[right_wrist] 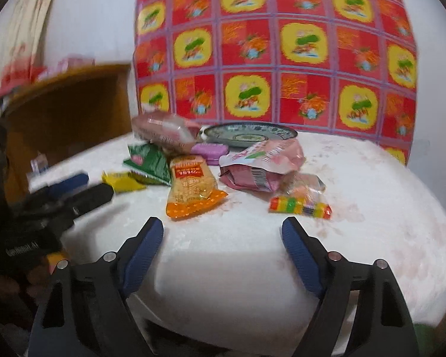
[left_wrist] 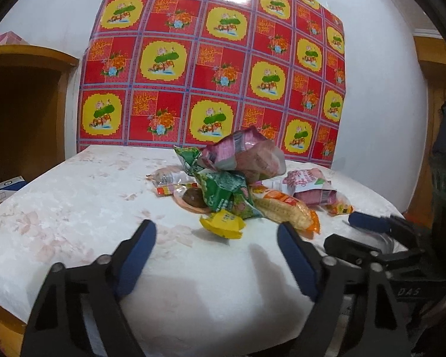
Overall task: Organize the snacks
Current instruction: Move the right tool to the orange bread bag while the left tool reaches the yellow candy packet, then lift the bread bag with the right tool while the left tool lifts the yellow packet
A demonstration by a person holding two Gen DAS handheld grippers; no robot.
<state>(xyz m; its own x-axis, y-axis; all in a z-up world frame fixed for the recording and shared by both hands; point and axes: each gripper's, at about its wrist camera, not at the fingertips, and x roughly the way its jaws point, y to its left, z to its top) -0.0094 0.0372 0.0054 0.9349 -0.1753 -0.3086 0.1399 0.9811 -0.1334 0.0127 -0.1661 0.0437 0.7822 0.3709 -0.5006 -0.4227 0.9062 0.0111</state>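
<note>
A heap of snacks lies mid-table: a pink bag on top, a green packet, an orange-yellow packet, a second pink packet and a small yellow packet. My left gripper is open, and the yellow packet sits just beyond its fingertips, untouched. My right gripper is open over bare cloth, short of the orange-yellow packet and a rainbow candy strip. Each gripper shows in the other's view: the right gripper and the left gripper.
A white cloth covers the table. Behind the heap are a patterned plate and a purple box. A red patterned sheet hangs on the wall. To the left stands a wooden cabinet.
</note>
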